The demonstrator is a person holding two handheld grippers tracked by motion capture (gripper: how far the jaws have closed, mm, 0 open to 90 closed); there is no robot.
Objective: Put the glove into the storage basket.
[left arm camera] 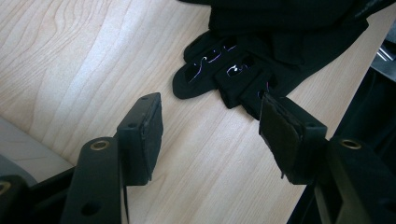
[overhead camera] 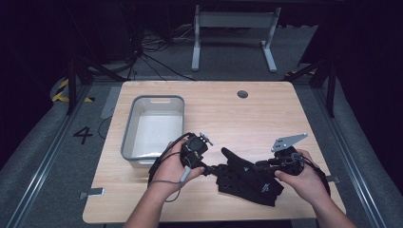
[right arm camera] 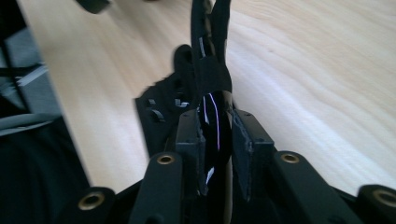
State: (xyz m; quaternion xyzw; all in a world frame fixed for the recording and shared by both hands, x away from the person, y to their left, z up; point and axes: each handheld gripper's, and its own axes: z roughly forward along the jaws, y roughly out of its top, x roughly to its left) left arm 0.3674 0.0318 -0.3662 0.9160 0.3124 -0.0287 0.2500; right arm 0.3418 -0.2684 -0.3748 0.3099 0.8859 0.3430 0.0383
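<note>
Dark floor and cables surround the pale wooden table (overhead camera: 266,114) we work at. Our black glove (overhead camera: 247,180) lies flat near the table's front edge, a little right of the middle, its fingers pointing toward the left. A grey bin (overhead camera: 127,137) sits on the left half of the table, its front end near our left hand.

Our left gripper (left arm camera: 210,135) hovers just left of the glove, its jaws spread wide over bare wood with nothing between them; the glove's fingertips lie just beyond the pads (left arm camera: 280,135).

Our right gripper (right arm camera: 218,135) sits at the glove's right end, near the cuff. Its jaws stand narrow, with a fold of the glove's black cloth (right arm camera: 212,77) rising between them. We cannot tell whether the pads press on it.
</note>
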